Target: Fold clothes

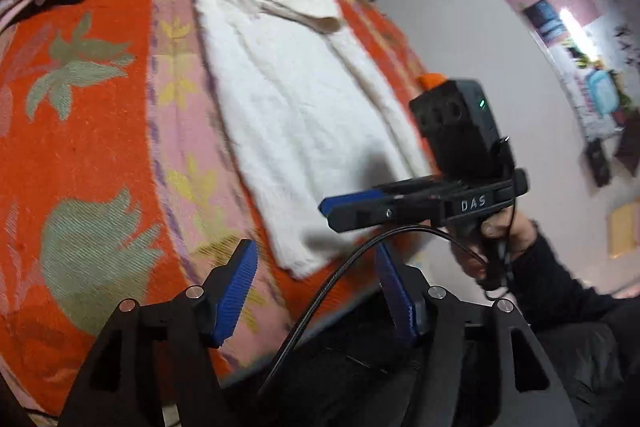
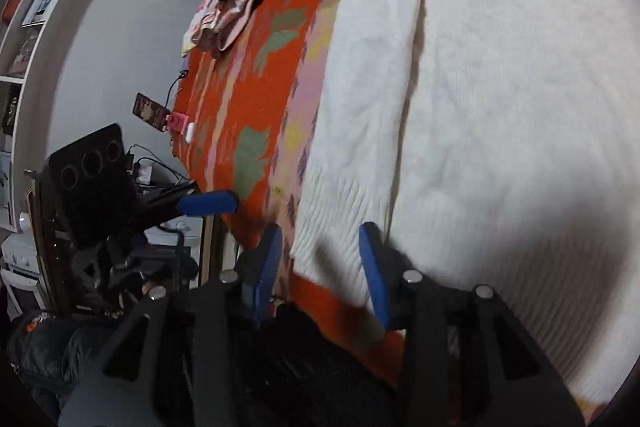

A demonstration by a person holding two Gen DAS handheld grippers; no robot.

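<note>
Both tools stand partly open and hold nothing: the left tool [image 1: 316,291] and right tool [image 2: 324,275] hover over the white sweater [image 1: 288,99] on the bed [image 1: 100,131].

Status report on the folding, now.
Left gripper open, empty. Right gripper open, empty, over the sleeve cuff. White sweater flat on the blanket. Nothing in the way.

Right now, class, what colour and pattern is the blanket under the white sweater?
Orange-red blanket with grey-green leaf shapes and pink bands; clearest in the left wrist view.
</note>
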